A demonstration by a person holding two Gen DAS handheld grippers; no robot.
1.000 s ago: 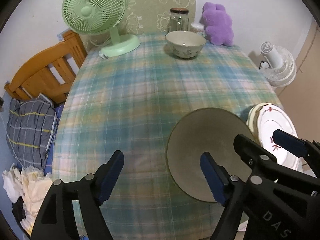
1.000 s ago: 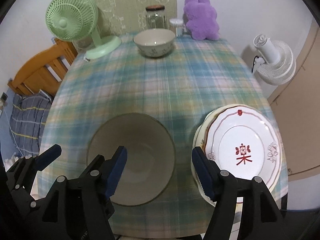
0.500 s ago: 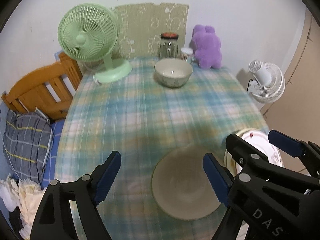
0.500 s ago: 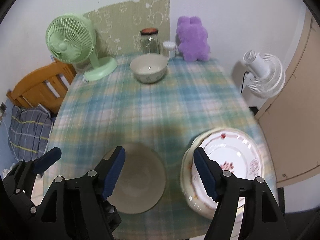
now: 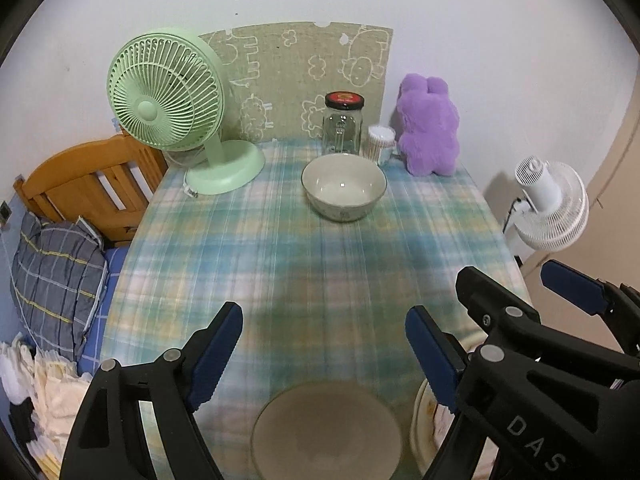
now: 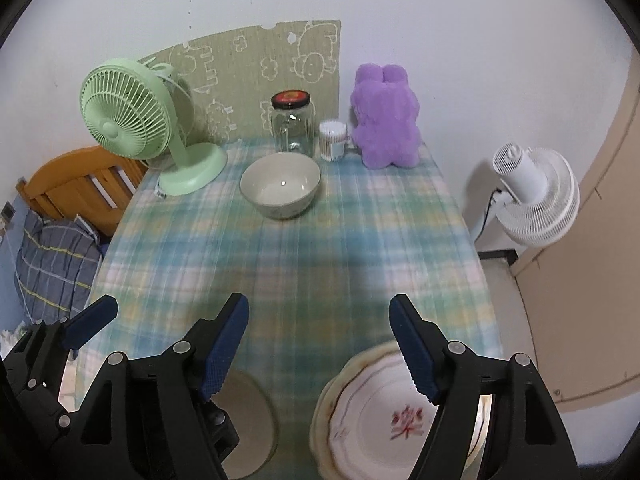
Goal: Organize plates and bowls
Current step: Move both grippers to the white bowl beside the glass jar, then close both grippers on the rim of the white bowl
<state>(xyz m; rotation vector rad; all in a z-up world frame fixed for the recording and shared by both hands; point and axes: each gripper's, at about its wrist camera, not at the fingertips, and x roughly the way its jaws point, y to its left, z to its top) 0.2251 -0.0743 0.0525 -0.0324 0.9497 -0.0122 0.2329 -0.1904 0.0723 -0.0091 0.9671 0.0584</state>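
A plain beige bowl [image 5: 326, 432] sits at the table's near edge, below and between my left gripper's [image 5: 324, 354] open fingers; it also shows in the right wrist view [image 6: 250, 424]. A stack of white plates [image 6: 380, 412] with a red mark lies at the near right, under my open right gripper [image 6: 318, 344]; its edge shows in the left wrist view [image 5: 426, 420]. A second cream bowl [image 5: 344, 187] with a patterned side stands at the far middle, seen also in the right wrist view [image 6: 280, 190]. Both grippers are empty and held above the table.
On the plaid tablecloth [image 5: 312, 264] at the back stand a green fan [image 5: 168, 96], a glass jar [image 5: 342, 124], a cotton-swab tub [image 5: 381, 143] and a purple plush [image 5: 428, 132]. A white fan [image 5: 552, 208] stands off the right side. A wooden bed frame [image 5: 84, 184] lies left.
Both grippers have pulled back and risen from the table. The beige bowl and the plate stack have slid toward the bottom of the views. Nothing was picked up.
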